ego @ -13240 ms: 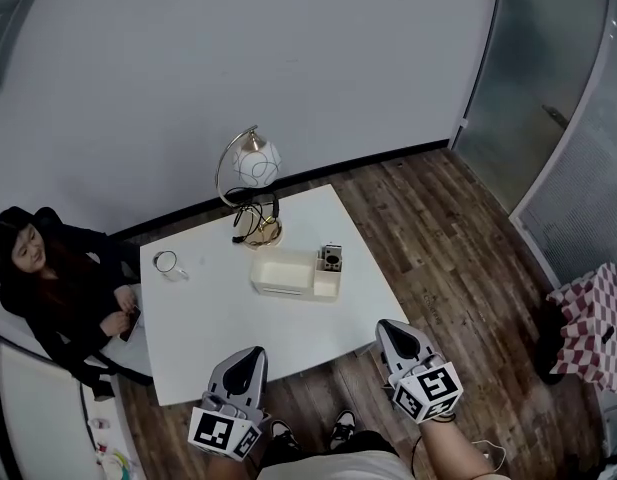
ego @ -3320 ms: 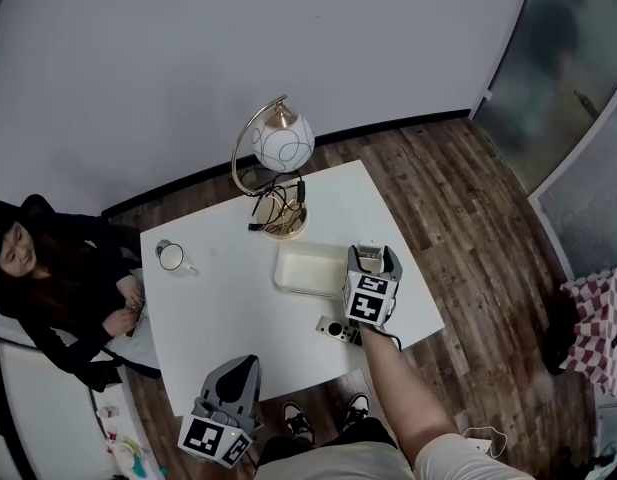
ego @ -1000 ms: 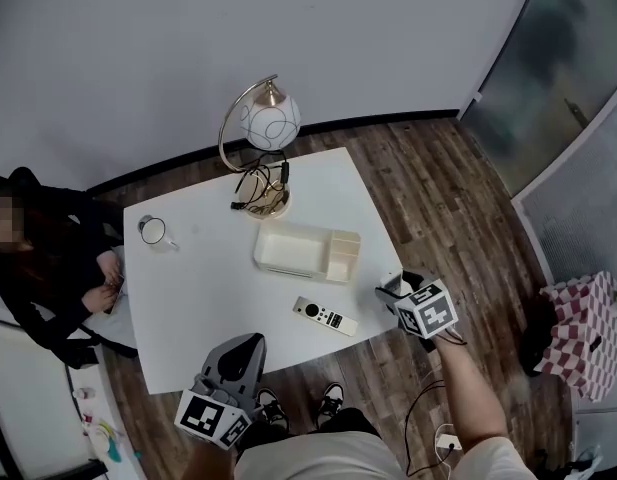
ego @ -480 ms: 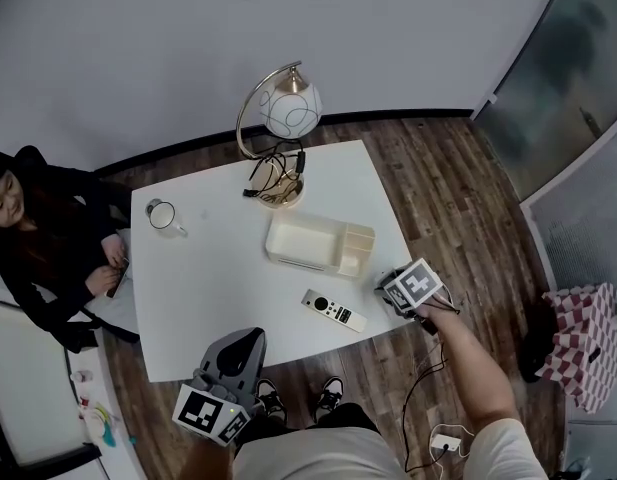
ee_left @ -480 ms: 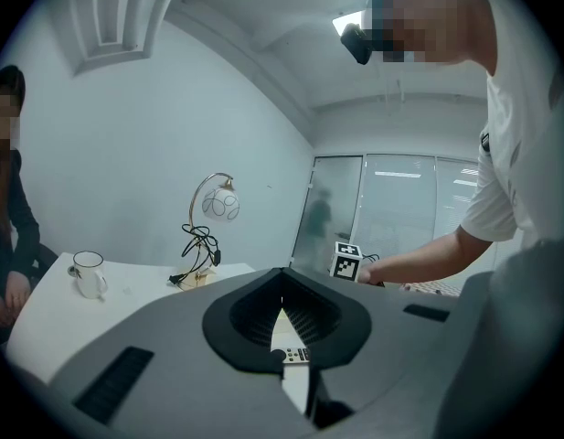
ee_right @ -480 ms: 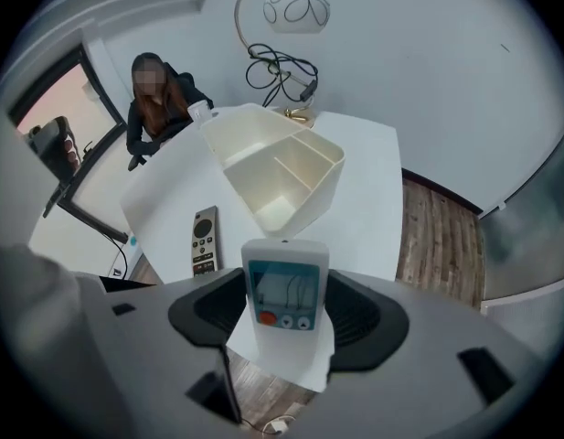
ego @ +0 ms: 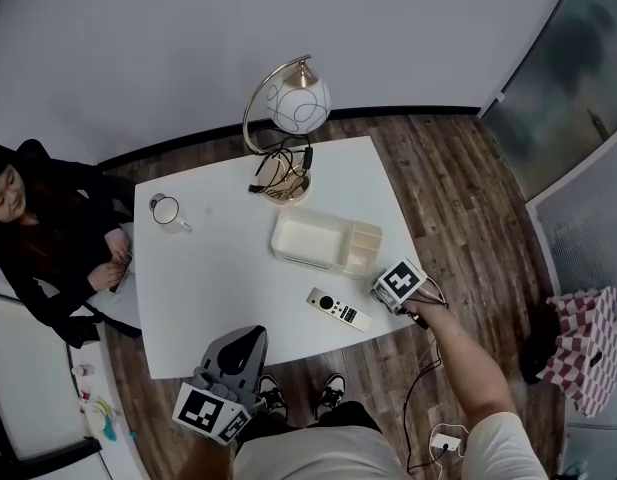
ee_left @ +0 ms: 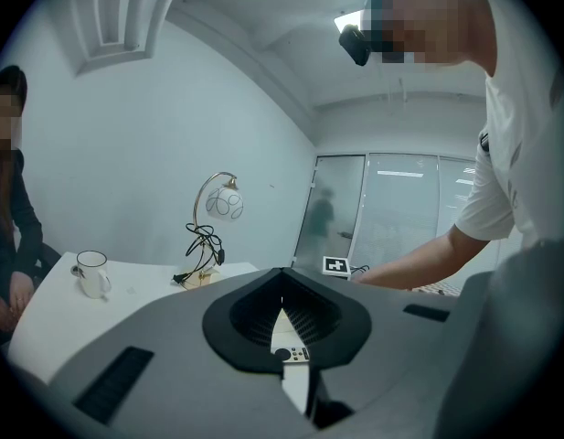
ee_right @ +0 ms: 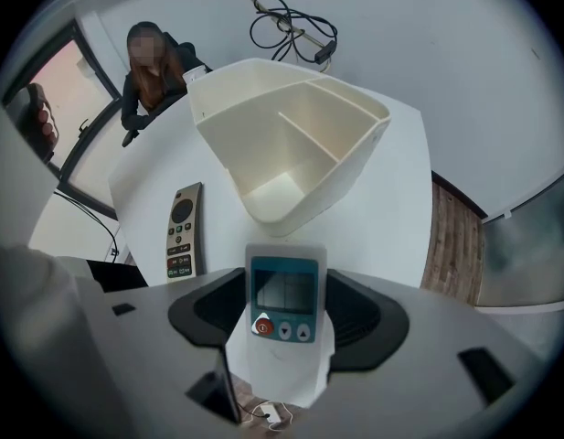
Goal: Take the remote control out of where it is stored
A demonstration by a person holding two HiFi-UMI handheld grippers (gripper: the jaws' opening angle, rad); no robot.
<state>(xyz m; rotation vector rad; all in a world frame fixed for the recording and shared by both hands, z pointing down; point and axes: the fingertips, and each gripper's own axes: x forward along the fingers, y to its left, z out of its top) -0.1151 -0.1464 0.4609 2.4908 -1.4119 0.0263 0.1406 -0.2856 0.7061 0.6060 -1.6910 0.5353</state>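
Note:
A slim grey remote control (ego: 338,309) (ee_right: 181,231) lies flat on the white table (ego: 218,288), in front of the cream organiser tray (ego: 323,240) (ee_right: 291,144). The tray's compartments look empty. My right gripper (ego: 381,287) (ee_right: 284,282) hovers at the table's front right corner, just right of the grey remote. It is shut on a white remote with a screen and a red button (ee_right: 283,305). My left gripper (ego: 240,360) (ee_left: 282,286) hangs below the table's near edge, shut on nothing. The grey remote (ee_left: 291,352) shows through its slit.
A globe lamp (ego: 288,108) with a coiled cord stands at the table's back, and a white mug (ego: 166,210) at its left. A seated person (ego: 38,228) is close to the left edge. A cable and plug (ego: 438,436) lie on the wooden floor at the right.
Over the last second my right gripper, with the white remote in it, has moved left from off the table's right edge to its front right corner. The grey remote and the left gripper stayed put.

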